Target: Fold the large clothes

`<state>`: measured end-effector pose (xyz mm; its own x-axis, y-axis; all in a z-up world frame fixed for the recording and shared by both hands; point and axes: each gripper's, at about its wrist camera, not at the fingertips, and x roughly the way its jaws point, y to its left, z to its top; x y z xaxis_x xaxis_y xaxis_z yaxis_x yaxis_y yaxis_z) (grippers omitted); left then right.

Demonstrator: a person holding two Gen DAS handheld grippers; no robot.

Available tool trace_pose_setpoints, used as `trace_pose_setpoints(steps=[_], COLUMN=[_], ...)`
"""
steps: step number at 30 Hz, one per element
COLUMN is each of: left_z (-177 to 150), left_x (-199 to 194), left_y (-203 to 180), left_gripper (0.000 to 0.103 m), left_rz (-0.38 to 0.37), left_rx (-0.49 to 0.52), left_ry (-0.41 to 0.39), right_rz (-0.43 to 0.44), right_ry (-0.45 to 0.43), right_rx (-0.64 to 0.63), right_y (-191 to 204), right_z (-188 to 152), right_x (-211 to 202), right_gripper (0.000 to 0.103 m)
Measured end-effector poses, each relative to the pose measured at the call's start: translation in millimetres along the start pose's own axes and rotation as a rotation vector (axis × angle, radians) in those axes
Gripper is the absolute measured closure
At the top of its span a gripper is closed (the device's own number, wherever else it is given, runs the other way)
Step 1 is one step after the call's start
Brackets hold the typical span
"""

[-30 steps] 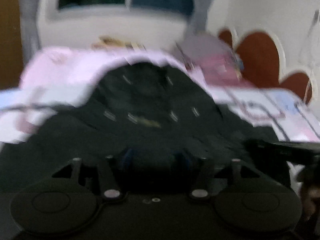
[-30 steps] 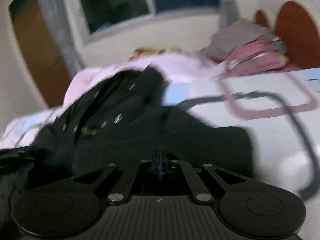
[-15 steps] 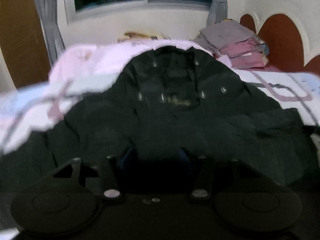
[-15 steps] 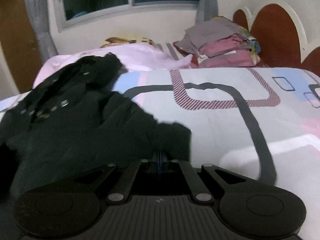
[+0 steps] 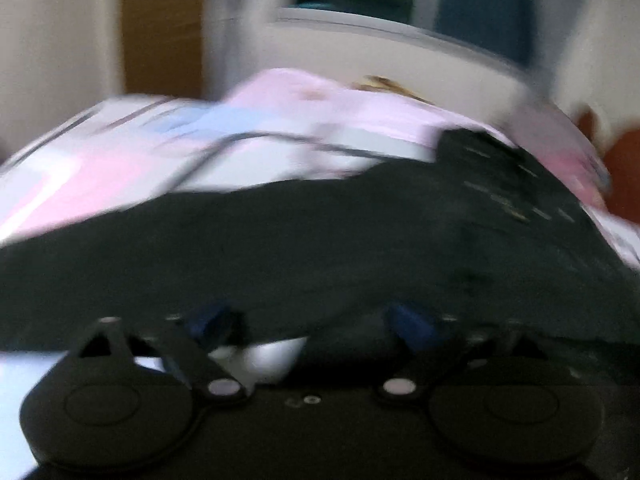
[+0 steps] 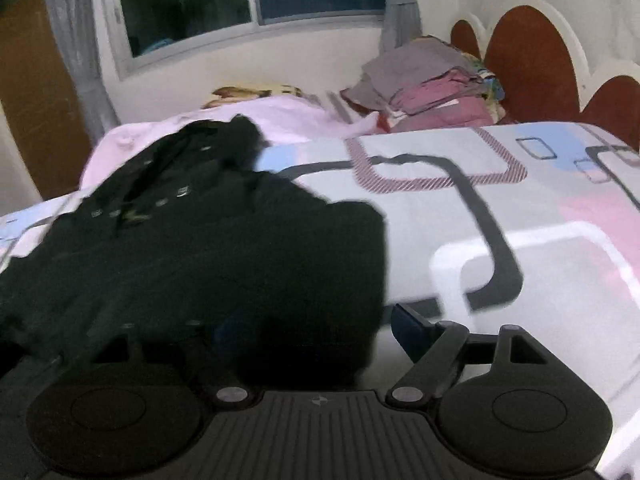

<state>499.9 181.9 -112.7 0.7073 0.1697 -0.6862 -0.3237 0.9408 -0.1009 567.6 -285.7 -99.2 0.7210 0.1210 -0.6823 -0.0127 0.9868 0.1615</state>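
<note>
Left wrist view, heavily blurred. A black garment is seen spread across a patterned bedsheet, its long axis running roughly left to right across the frame, its studded or buttoned upper part lying up and to the right. The nearest hem is found directly ahead of the left gripper, at the fingertips. The blue-padded fingers are held wide apart; the cloth edge lies between and just over them, but no pinch is shown. A pink blanket is noted beyond the garment.

Right wrist view, sharper. The same black garment is recorded ahead and to the left, its studded upper part toward the far left, its lower right corner reaching down to the right gripper. The fingers are spread wide: the right finger rests over bare bedsheet, clear of the cloth; the left finger is hidden in dark fabric. Nothing is seen gripped. A stack of folded clothes is listed at the headboard, well apart.

Judgement: each gripper is placed at its own near corner of the hem; the coming move is taken to depend on closing on that edge, then carrying it away toward the studded end
</note>
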Motion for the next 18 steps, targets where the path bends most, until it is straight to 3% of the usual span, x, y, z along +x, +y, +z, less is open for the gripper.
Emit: trace_pose_setpoints(steps=[1, 3, 4, 8, 12, 18], left_z=[-4.2, -15.3, -20.2, -33.9, -39.2, -32.0], left_x=[-5.1, -16.0, -19.6, -34.7, -43.8, -32.9], left_y=[23.7, 78.0, 103.1, 180.1, 228.6, 264.3], left_gripper=[0.037, 0.040, 0.042, 0.042, 0.041, 0.046], left_rz=[0.031, 0.113, 0.139, 0.187, 0.148, 0.104], left_rx=[-0.047, -0.161, -0.220, -0.423, -0.593, -0.708], left_ry=[-0.001, -0.007, 0.001, -0.011, -0.062, -0.129], right_rz=[0.000, 0.017, 0.024, 0.051, 0.039, 0.043], right_ry=[-0.007, -0.003, 0.007, 0.044, 0.054, 0.037], right_rx=[0.000, 0.020, 0.031, 0.021, -0.005, 0.013], right_y=[7.1, 19.9, 28.1, 62.1, 88.7, 103.5], right_z=[-6.3, -16.3, -21.4, -33.0, -33.2, -25.7], right_x=[-4.1, -7.7, -7.4, 0.2, 12.6, 16.0], right_gripper=[0.031, 0.051, 0.053, 0.054, 0.054, 0.054])
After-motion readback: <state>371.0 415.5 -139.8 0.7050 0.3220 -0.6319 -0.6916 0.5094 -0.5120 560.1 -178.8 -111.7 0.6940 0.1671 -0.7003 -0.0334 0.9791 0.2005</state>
